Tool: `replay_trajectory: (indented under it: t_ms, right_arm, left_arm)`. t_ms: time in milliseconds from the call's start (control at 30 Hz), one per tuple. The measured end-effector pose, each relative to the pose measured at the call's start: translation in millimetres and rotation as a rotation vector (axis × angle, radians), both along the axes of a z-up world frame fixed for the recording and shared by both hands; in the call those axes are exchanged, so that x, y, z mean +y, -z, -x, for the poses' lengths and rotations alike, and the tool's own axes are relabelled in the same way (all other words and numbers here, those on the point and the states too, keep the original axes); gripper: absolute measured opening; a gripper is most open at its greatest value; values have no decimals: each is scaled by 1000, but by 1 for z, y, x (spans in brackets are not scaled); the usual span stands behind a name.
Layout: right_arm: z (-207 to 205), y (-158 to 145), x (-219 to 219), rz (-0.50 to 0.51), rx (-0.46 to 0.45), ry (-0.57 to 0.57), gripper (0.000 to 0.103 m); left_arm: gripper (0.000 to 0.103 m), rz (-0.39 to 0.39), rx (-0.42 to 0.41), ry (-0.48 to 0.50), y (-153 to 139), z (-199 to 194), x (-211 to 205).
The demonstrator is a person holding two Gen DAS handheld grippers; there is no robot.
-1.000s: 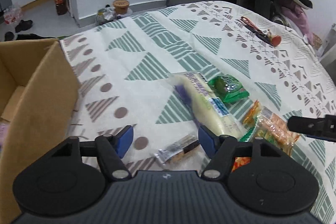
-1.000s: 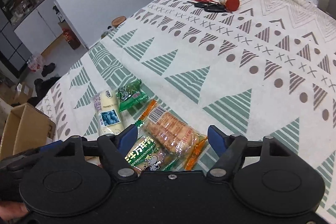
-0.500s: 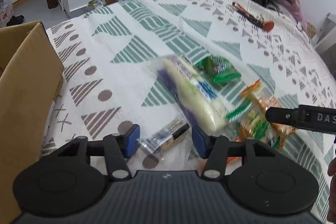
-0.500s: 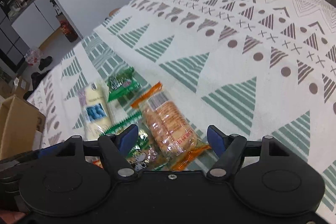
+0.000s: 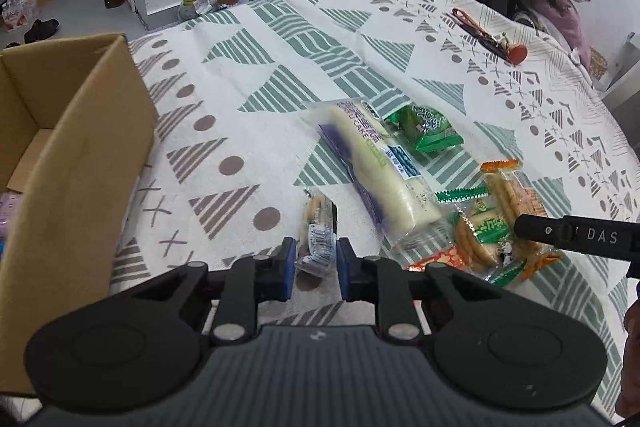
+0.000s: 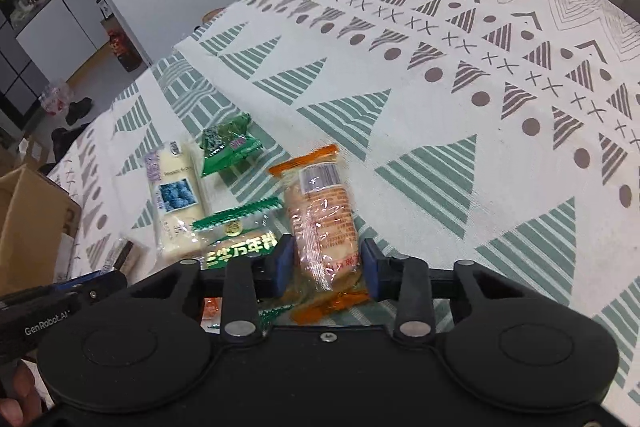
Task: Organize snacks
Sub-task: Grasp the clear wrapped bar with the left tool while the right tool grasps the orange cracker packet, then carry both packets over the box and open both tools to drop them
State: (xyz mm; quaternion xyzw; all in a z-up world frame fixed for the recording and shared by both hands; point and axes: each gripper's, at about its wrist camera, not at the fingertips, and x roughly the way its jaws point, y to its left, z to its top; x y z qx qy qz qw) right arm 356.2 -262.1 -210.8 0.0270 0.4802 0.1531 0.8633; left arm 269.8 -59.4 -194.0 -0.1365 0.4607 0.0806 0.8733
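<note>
Left tongs pinch small snack bar; right tongs clamp orange cracker pack. Four snacks loose on surface (centre); cardboard box far left, sorting barely begun.

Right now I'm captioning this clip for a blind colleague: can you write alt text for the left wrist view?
The left gripper pinches a small clear-wrapped snack bar on a white tablecloth with green and brown triangles. A brown cardboard box stands open at left; a long white cake roll packet, a green packet and orange cracker packets lie at right.
</note>
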Motion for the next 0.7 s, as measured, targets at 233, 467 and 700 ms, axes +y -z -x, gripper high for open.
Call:
replay_trajectory:
  t_ms: [233,467,700]
  right_arm:
    - [11,-16,-4,-53,-7,24,33]
    - [25,-32,-7,-100,-34,38,33]
    - [44,-54,-1,-191,-88,33,33]
  left_arm:
    - [20,5,-30,-16,-18,15,5]
    - [20,2,-63,-35,-38,30,10]
    - [20,1,-116,-68,-67,46,24]
